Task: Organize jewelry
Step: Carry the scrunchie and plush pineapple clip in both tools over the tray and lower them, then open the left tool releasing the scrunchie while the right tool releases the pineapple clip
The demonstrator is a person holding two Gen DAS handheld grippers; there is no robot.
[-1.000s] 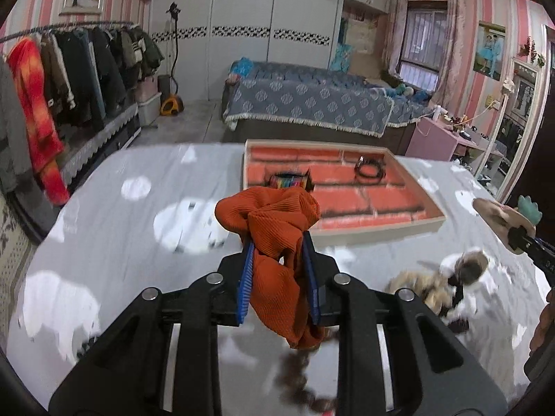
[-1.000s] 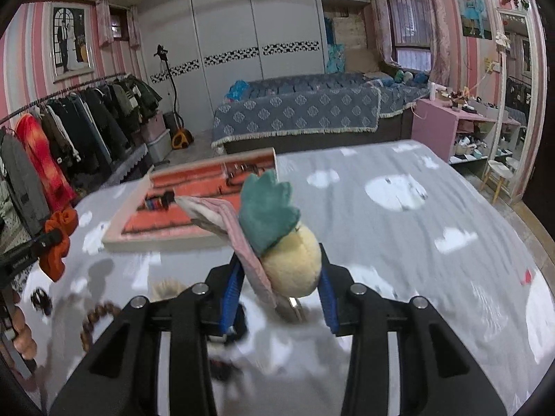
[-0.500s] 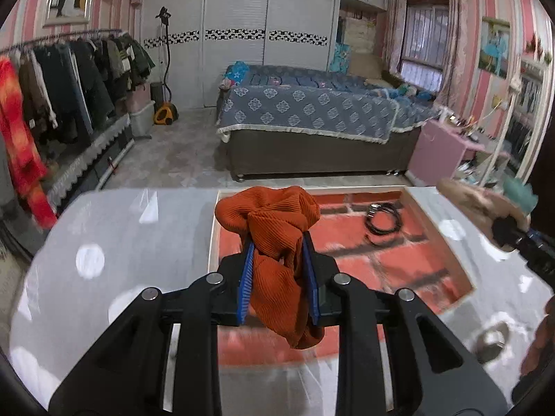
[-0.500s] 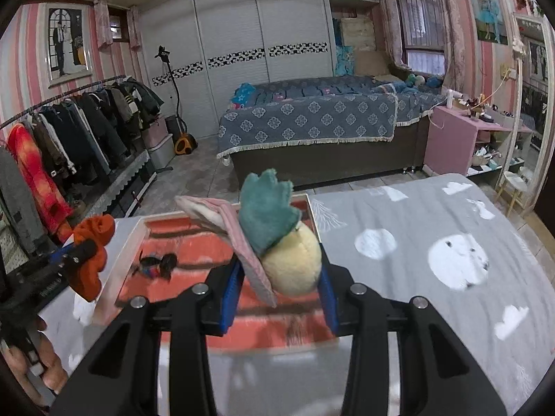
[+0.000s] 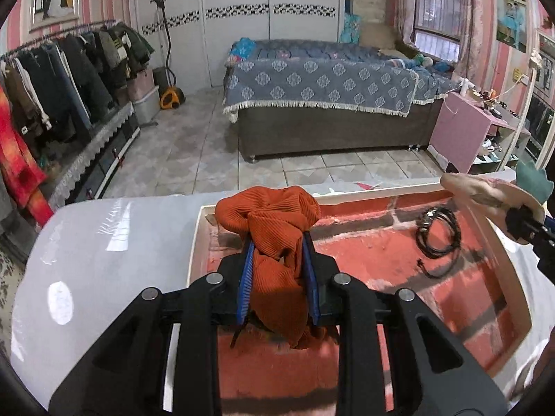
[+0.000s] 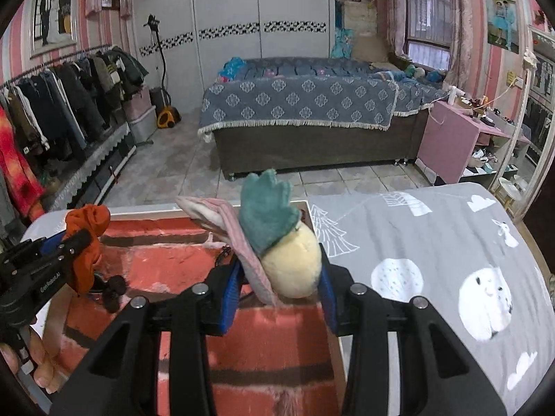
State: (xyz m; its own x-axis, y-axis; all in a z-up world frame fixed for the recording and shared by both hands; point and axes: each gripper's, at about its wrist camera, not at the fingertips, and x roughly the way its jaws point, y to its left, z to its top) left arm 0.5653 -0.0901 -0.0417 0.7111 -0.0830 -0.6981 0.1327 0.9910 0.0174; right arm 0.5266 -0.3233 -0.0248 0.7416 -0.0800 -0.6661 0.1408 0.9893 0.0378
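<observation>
My left gripper is shut on an orange ribbed scrunchie and holds it over the left part of a tray with a red brick-pattern lining. A black cord bracelet lies in the tray's far right. My right gripper is shut on a pineapple-shaped hair accessory, yellow with a teal top and a pink striped fabric band, over the tray's right side. The left gripper and scrunchie show at the left of the right wrist view, with a dark item in the tray below.
The tray rests on a grey cloth with white cloud and animal prints. Beyond the table edge are a tiled floor, a bed, a clothes rack at left and a pink cabinet at right.
Both grippers have moved forward from over the grey cloth to over the tray, still holding their items. The loose pieces on the cloth have dropped out of view.
</observation>
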